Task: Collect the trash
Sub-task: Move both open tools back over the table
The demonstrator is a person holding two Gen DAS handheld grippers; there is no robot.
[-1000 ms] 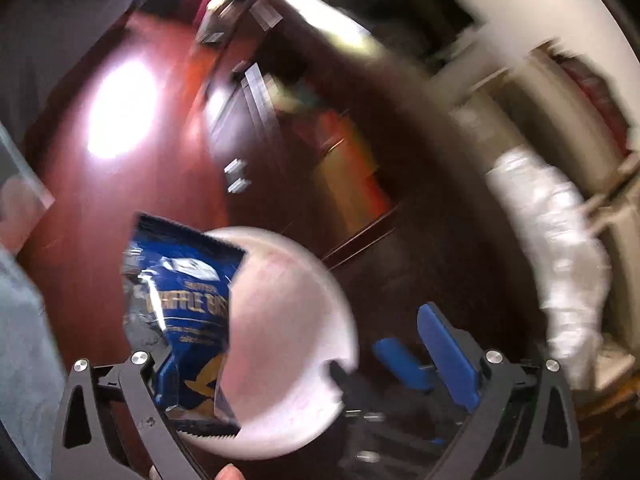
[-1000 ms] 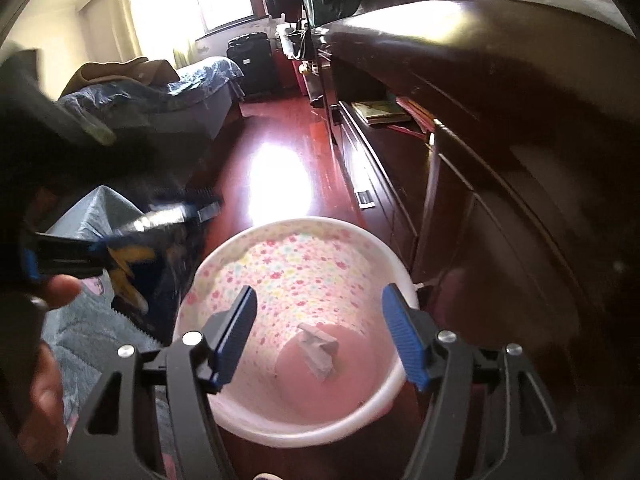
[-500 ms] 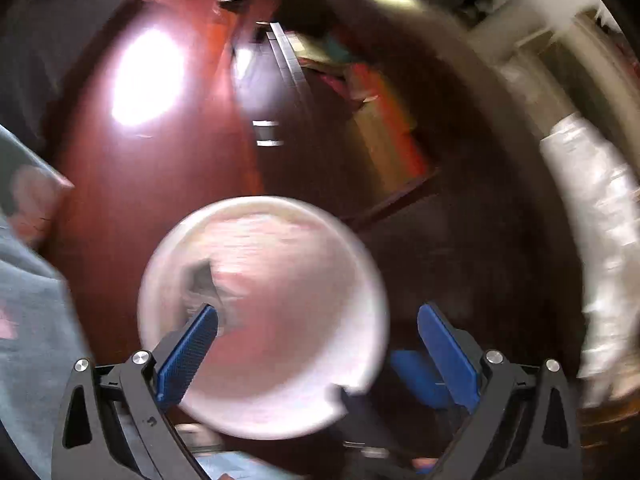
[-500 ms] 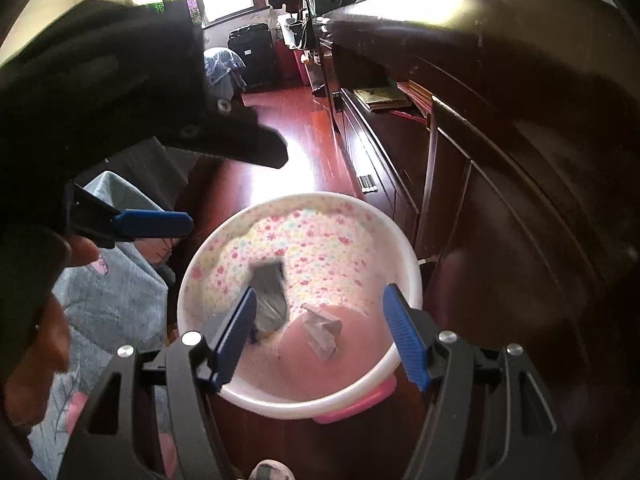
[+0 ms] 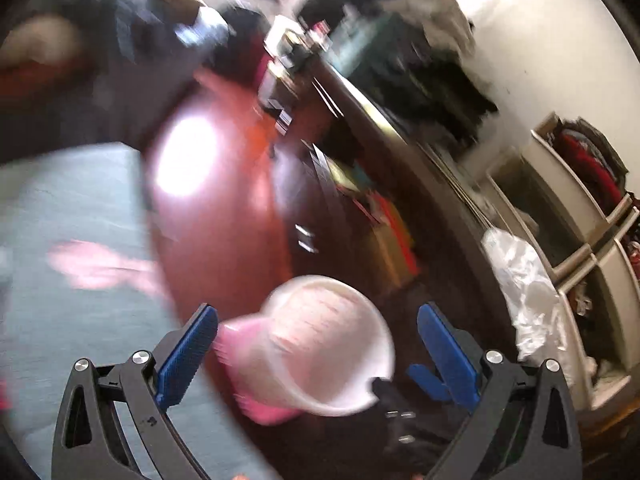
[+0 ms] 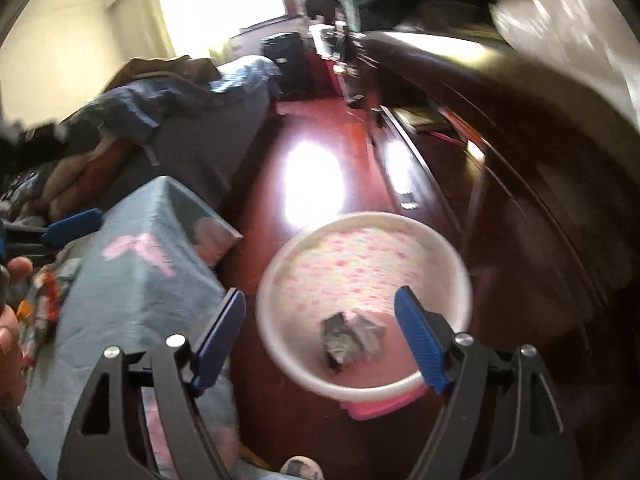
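Note:
A white trash bin with a pink floral lining (image 6: 448,256) stands on the red-brown floor; it also shows, blurred, in the left wrist view (image 5: 380,340). Crumpled wrappers (image 6: 350,336) lie at its bottom. My right gripper (image 6: 320,340) is open and empty above the bin's near rim. My left gripper (image 5: 316,356) is open and empty, up and to the left of the bin. One of the left gripper's blue fingers (image 6: 74,224) shows at the left edge of the right wrist view, over the bed.
A bed with a grey-blue cover (image 6: 132,280) lies left of the bin. A dark wooden cabinet (image 6: 540,208) runs along the right. A white plastic bag (image 5: 524,280) sits on it, by white shelves (image 5: 580,216).
My left gripper held a blue snack packet over the bin one second ago; it opened, the packet dropped into the bin, and the gripper has swung up and left, empty. The right gripper has pulled back a little.

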